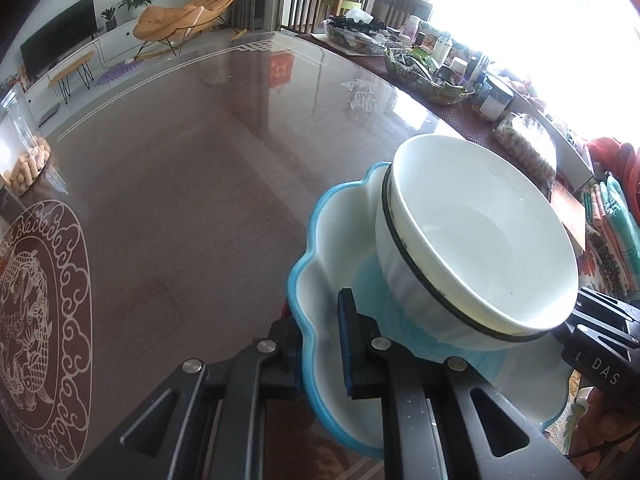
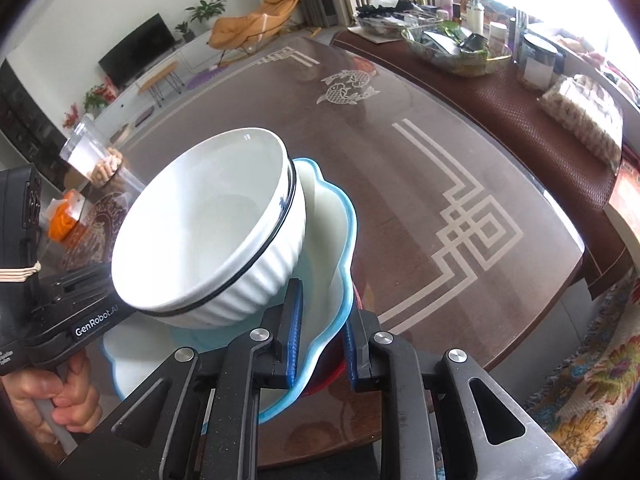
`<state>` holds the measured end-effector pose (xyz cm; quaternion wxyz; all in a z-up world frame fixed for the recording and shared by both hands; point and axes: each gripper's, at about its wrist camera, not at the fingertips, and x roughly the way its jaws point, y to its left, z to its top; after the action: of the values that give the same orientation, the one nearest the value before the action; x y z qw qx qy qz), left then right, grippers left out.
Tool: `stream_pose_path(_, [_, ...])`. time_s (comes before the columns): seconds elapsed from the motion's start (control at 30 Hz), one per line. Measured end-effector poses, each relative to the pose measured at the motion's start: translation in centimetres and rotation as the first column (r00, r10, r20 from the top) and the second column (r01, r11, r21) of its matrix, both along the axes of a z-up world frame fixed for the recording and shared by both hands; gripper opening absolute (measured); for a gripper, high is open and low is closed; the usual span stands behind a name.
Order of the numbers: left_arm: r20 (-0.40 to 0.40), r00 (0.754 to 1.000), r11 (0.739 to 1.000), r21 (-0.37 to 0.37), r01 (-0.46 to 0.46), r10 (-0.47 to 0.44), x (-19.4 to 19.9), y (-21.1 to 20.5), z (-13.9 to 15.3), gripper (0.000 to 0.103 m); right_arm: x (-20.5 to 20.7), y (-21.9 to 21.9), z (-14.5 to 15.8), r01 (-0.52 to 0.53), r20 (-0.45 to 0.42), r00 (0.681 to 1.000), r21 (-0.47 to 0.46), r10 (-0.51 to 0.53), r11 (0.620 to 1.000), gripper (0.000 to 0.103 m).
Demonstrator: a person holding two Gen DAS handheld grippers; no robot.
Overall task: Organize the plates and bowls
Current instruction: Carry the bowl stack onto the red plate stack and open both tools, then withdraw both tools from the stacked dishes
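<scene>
A blue-rimmed scalloped plate (image 1: 320, 264) carries a stack of two white bowls (image 1: 480, 240): a smooth one nested in a ribbed one with a dark rim. My left gripper (image 1: 320, 340) is shut on the plate's left rim, one finger above and one below. My right gripper (image 2: 320, 344) is shut on the plate's opposite rim (image 2: 340, 240); a red plate (image 2: 328, 380) shows just under the blue one between its fingers. The bowl stack (image 2: 208, 232) leans toward the left gripper in the right wrist view. The plate is held tilted over the brown glass table (image 1: 200, 180).
A clear jar of snacks (image 1: 24, 152) stands at the table's left. Glass trays, jars and bottles (image 1: 432, 68) crowd the far right on a brown mat. A wrapped packet of biscuits (image 2: 584, 120) lies on the right. An orange packet (image 2: 64, 216) sits at left.
</scene>
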<state>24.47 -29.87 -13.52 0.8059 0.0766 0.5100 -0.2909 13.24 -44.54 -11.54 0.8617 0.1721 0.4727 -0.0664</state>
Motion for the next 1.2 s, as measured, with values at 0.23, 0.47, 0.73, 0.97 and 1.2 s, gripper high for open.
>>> stream_pose_path(0.23, [0.052,0.998,0.998,0.062,0.015,-0.019,-0.9,-0.2,0.2,0.017,-0.1,-0.2,-0.1,-0.003,0.027,1.0,0.021,0.003,1.0,0.021])
stream_pose_path(0.47, [0.075,0.997,0.998,0.058,-0.003,-0.002,-1.6,2.3,2.4,0.032,-0.2,0.0,-0.1,-0.017,0.028,0.999,0.019,0.016,1.0,0.027])
stream_pose_path(0.73, [0.161,0.985,0.997,0.037,-0.068,0.061,-2.6,5.7,5.0,0.069,-1.2,-1.3,1.2,0.023,0.046,0.999,-0.005,-0.023,1.0,0.057])
stream_pose_path(0.97, [0.403,0.91,0.988,0.072,-0.14,0.1,-7.9,8.2,8.8,0.083,-3.8,-1.7,3.6,0.071,0.115,0.991,0.045,-0.076,0.996,0.066])
stream_pose_path(1.2, [0.396,0.905,0.988,-0.053,-0.145,0.154,-14.0,10.9,12.7,0.095,-10.9,3.8,8.9,0.197,0.13,0.973,-0.034,-0.192,0.98,0.074])
